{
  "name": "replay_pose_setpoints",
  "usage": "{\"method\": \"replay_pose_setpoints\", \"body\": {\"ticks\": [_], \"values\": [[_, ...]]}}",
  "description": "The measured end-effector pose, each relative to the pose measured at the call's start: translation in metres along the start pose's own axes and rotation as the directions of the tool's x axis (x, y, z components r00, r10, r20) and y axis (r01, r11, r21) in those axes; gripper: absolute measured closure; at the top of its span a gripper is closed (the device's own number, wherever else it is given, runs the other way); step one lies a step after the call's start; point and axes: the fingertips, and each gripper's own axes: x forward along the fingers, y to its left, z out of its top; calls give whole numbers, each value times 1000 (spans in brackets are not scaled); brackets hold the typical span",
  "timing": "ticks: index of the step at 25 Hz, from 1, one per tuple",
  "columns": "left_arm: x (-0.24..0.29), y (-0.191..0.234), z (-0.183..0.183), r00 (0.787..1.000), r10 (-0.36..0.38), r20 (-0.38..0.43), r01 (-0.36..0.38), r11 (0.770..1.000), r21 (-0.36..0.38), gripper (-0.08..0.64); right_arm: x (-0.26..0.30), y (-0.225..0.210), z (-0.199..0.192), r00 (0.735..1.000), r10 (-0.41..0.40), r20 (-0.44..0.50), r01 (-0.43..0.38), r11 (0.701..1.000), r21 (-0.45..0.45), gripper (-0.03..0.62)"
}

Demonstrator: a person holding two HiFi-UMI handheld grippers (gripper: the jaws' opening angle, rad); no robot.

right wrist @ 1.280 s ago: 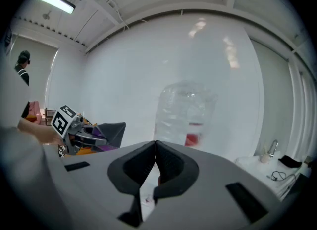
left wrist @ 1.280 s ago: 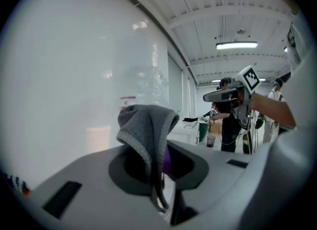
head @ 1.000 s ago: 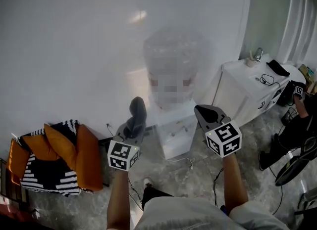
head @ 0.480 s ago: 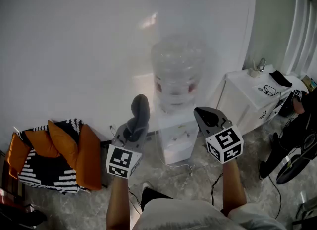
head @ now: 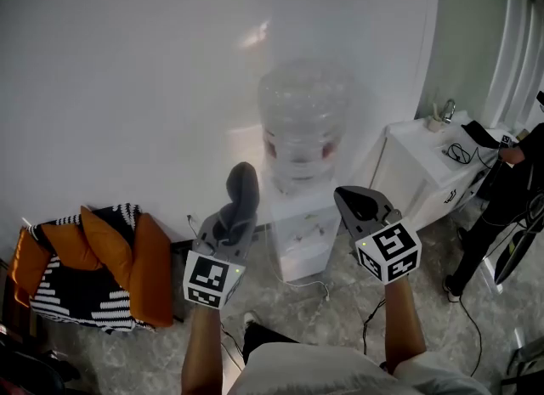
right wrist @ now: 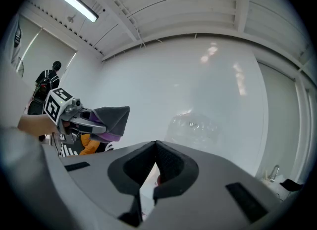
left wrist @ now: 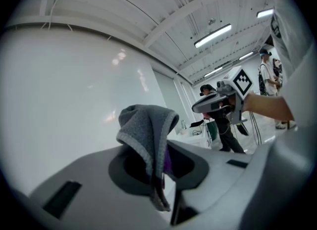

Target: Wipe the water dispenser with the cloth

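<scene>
The white water dispenser (head: 297, 232) stands against the wall with a clear bottle (head: 303, 121) on top; the bottle (right wrist: 194, 127) also shows faintly in the right gripper view. My left gripper (head: 235, 206) is shut on a grey cloth (head: 240, 189), which hangs folded over the jaws (left wrist: 146, 135). It hovers left of the dispenser's front, apart from it. My right gripper (head: 361, 200) is shut with nothing in it, held in front of the dispenser's right side. The right gripper view also catches the left gripper (right wrist: 101, 122) and the cloth (right wrist: 113, 117).
A white cabinet (head: 429, 168) with cables on top stands right of the dispenser. A person in dark clothes (head: 501, 206) stands at the far right. An orange and striped cushioned seat (head: 89, 270) sits at the left. Cords (head: 319, 283) lie on the marbled floor.
My view has tilted up a little from one second ago; both grippers stay nearly where they were. The person at the right has risen and moved closer to the cabinet.
</scene>
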Motion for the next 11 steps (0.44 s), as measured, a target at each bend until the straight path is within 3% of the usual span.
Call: {"method": "replay_pose_setpoints", "body": {"ticks": [11], "values": [[4,-3,-4,1000,-8,4,8,1000,3,489,1,-3,-7,1000,-7,-9,7,1000,4,578]]}}
